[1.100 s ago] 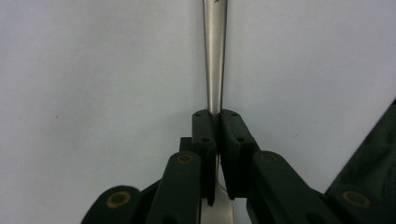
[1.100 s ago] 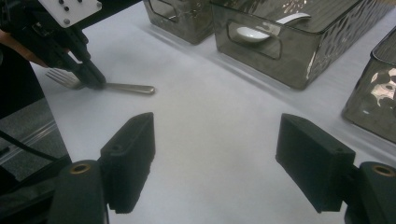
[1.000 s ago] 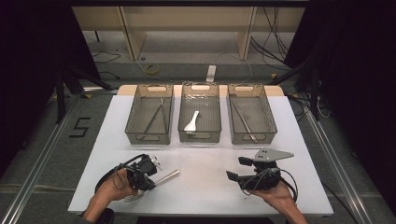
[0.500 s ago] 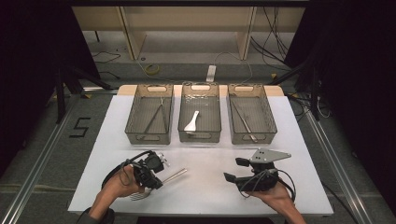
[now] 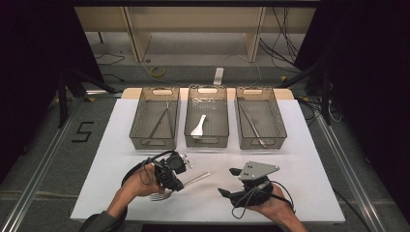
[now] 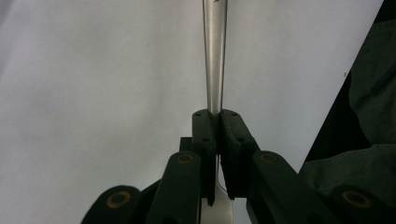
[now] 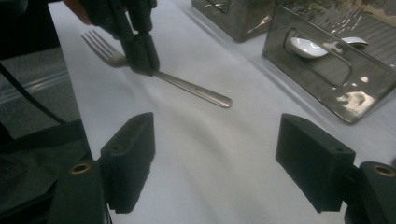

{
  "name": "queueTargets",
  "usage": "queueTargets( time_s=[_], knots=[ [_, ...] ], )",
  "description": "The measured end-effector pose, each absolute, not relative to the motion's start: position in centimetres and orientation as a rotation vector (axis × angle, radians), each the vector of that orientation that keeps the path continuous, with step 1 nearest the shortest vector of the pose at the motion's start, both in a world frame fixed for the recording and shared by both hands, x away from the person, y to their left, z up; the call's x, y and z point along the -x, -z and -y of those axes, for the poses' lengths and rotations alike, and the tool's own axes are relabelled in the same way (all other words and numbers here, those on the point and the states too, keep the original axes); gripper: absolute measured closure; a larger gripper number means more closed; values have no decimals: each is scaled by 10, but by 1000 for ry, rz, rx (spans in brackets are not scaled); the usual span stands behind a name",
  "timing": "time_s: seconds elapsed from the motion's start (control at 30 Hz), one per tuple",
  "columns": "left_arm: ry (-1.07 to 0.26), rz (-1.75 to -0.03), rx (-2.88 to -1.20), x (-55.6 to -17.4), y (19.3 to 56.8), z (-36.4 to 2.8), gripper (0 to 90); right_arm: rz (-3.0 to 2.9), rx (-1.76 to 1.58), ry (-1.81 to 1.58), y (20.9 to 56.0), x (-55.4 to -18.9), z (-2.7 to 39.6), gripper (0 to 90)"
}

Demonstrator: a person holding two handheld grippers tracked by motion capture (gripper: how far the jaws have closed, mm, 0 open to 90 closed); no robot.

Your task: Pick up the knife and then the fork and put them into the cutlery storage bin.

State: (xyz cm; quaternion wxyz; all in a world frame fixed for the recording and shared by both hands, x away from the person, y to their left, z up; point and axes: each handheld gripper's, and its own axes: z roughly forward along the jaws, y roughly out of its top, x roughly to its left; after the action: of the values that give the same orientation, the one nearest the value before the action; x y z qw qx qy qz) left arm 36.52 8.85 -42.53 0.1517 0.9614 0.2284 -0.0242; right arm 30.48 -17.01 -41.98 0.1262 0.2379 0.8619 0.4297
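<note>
Silver metal fork [image 5: 181,186] sits clamped at its neck, just behind the tines, between the closed black jaws of the left tool [image 5: 175,183], low over the near-left part of the white-covered counter [image 5: 309,159]. A second ago the left tool lay closer to the near-left corner, with only the fork's handle showing beyond it toward the right; since then it has shifted a little toward the counter's middle and lifted slightly, and the tines now show on its near side. The right tool [image 5: 231,182] has slid a little to the left and nearer the front edge over the same second, its grey three-cornered plate on top. In the high view the fork's long axis runs on a slant, tines toward the near-left and the person, handle end toward the far-right and the counter's centre. In the left gripper view the handle [image 6: 215,56] runs straight up and away from the pressed pads. In the right gripper view the left tool [image 7: 140,58] grips the fork [image 7: 187,86] with the tines sticking out to the left and the rounded handle end to the right, close above the white cover. The right tool [image 7: 215,163] stands wide open with nothing between its pads. Farther back stand three smoky clear plastic bins [image 5: 207,142] in a row; the middle one holds a white spoon [image 5: 198,126].
</note>
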Motion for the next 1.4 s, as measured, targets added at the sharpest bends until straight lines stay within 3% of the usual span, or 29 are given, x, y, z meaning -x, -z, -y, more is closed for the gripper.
queueTargets(
  time_s=[0.83,1.1,1.4],
  knots=[
    [168,-491,-2801,-353,413,-56,845,-2533,-317,-996,440,-297,118,328],
    [202,-463,-2807,-353,411,-53,845,-2537,-234,-930,446,-296,116,401],
    [219,-449,-2809,-350,413,-47,845,-2546,-137,-854,452,-294,113,548]
  ],
)
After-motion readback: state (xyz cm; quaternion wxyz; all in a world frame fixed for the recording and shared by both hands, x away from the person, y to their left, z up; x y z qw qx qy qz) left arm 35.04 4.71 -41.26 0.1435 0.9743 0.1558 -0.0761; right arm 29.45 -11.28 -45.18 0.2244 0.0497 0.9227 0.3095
